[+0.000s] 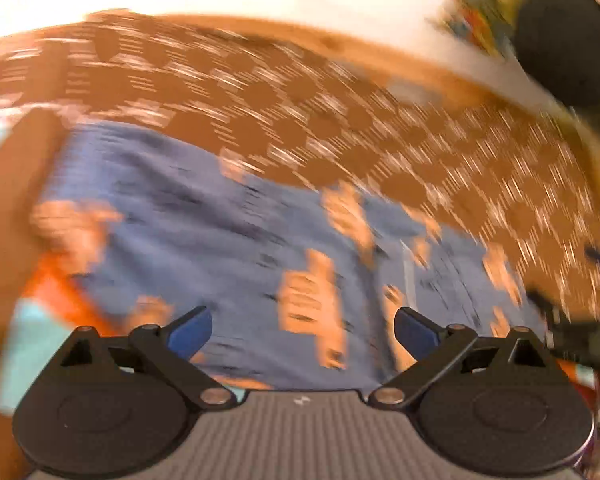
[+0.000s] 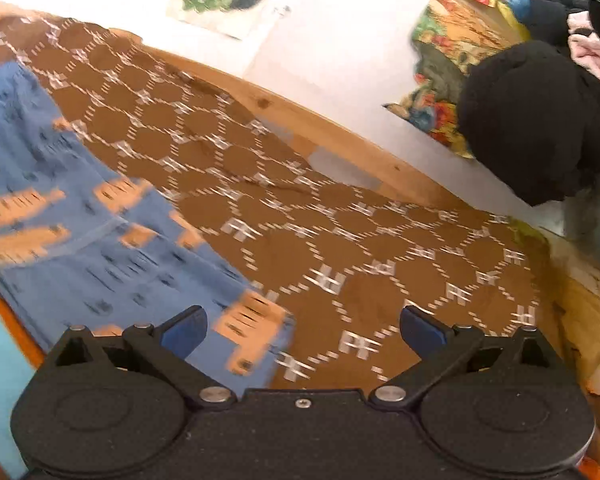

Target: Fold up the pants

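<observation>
The left claw [image 1: 303,330] hangs released, its blue fingertips [image 1: 191,335] spread wide and empty just above the pants [image 1: 204,216]; these blue pants, printed with orange shapes, lie flat on a brown patterned cloth [image 2: 340,240]; the right claw [image 2: 302,330] is likewise released and empty, over the pants' corner and the cloth; behind, a wooden edge [image 2: 340,136], a white wall with pictures, and a dark heap of clothes [image 2: 532,120] at the right.
</observation>
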`<state>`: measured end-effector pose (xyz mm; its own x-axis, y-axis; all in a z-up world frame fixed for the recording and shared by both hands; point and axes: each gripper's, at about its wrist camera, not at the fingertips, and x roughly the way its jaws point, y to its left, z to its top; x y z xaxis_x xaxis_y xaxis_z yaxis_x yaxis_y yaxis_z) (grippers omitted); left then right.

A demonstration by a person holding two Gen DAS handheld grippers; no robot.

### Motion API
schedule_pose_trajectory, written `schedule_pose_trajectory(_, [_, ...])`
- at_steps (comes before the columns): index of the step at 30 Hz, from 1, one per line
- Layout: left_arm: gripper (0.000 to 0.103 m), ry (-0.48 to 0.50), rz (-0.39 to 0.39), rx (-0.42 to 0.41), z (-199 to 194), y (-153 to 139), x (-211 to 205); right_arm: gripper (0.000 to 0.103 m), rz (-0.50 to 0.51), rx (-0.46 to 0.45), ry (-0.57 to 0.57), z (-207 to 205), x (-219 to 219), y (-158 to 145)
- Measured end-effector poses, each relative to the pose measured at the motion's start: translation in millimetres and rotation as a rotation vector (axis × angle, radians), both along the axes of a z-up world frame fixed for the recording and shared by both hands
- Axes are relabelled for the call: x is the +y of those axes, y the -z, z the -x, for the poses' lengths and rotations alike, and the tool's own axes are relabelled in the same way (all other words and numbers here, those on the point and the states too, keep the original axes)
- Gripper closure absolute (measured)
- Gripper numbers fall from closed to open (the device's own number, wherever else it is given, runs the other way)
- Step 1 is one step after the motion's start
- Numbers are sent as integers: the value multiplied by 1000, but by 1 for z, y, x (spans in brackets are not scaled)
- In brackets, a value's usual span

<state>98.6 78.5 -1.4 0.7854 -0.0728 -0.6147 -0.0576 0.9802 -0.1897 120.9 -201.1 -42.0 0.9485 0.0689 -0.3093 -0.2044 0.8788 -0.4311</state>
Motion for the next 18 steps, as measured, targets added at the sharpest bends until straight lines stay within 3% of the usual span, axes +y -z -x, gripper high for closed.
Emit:
schedule_pose_trajectory(2, [7,-114,14,-74,17,-8,23,1,-1,2,-61,3,15,-5])
schedule_pose_trajectory(5, [21,-288,3,-106,25,-15,53,1,0,-13,-141,7,42,-9])
schedule_pose_trajectory(8, [43,-368,17,-87,16,-17,74,1,22,-2,-169,1,69,-7])
schedule_pose_trajectory(11, [69,-399,-35,-100,4,-21,79,1,26,19,-156,-7,89,-7])
schedule_pose_trajectory(12, [81,-396,-53,-95,-1,-20,78,1,20,34,-153,-9,94,-5])
schedule_pose_trajectory(15, [83,-395,-90,-96,-5,-20,72,1,45,88,-149,-13,103,12])
schedule_pose_trajectory(18, [84,-352,-210,-118,-3,-22,55,1,56,92,-130,-9,105,26])
